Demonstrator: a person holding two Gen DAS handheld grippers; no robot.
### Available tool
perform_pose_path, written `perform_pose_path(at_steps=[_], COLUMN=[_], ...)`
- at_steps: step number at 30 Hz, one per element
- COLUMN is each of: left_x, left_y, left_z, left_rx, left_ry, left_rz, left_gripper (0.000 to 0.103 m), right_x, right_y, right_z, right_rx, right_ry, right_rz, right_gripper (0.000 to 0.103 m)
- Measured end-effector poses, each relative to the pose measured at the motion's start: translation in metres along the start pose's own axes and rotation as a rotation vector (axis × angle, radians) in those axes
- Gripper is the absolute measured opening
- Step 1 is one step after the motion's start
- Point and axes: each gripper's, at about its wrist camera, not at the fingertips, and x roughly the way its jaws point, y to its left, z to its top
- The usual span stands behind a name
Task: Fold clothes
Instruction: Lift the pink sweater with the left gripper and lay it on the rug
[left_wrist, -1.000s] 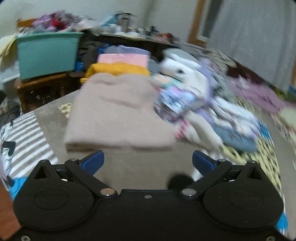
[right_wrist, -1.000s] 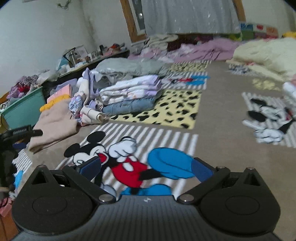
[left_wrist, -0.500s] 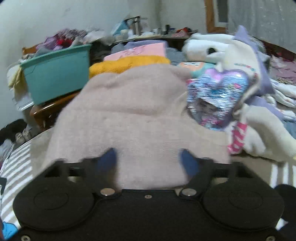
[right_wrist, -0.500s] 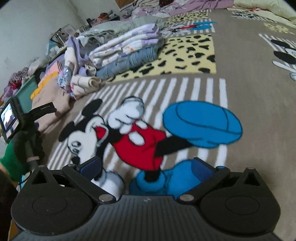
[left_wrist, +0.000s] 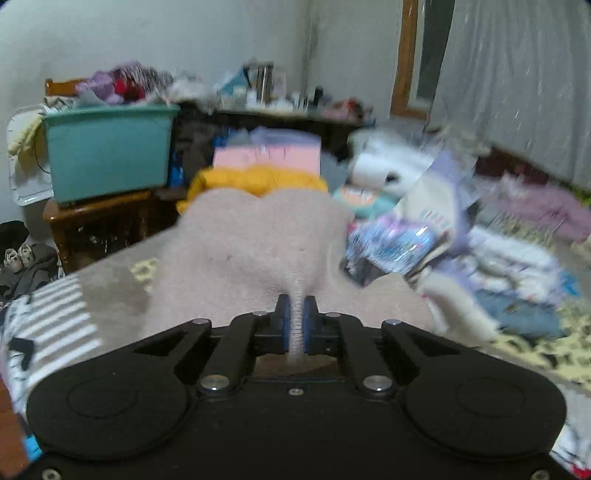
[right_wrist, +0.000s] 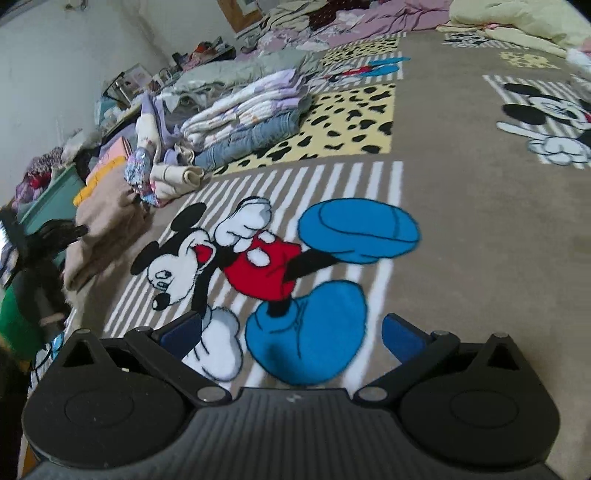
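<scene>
Sweater (left_wrist: 255, 236) edge in left jaws.

1. The left gripper (left_wrist: 294, 314) has just been closing; its blue pads (left_wrist: 282, 317) now pinch a fold of cloth between them.
2. From the right wrist view, the left gripper (right_wrist: 55, 236) shows as a dark blur at the left edge.
3. The right gripper (right_wrist: 291, 332) tilts downward with its jaws spread wide and nothing between them.

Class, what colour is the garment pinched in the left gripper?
Beige garment; clearest in the left wrist view.
</scene>
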Motion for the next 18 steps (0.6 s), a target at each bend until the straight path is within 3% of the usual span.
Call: perform_pose_path(at_steps=[4,7,11,18], left_x=[-0.065,-0.107,-0.152,-0.218], left_y=[-0.001,-0.022,-0.077,-0.181], left_z=[-0.009,-0.014,-0.011,-0.008], left_rx=[-0.019,-0.032,-0.043,-0.098], left_ry=[-0.04,-0.052,-0.044,0.012], left_rz=[-0.095,-0.215,-0.424,-0.857], left_gripper=[0.003,0.003,0.003,0.003], right_x=[-0.018,-0.026,-0.043,-0.085], right_y=[-0.008,-0.014,-0.021,-0.051], right_z=[-0.008,-0.013,-0.022,-0.036], right_rx=[0.014,0.035,0.067,0.114], right_ry=[-0.011,-0.016,-0.033,-0.084], right_rz=[0.0,-0.002,0.006,-0.008], right_gripper=[0.103,0.103,0.103,0.103])
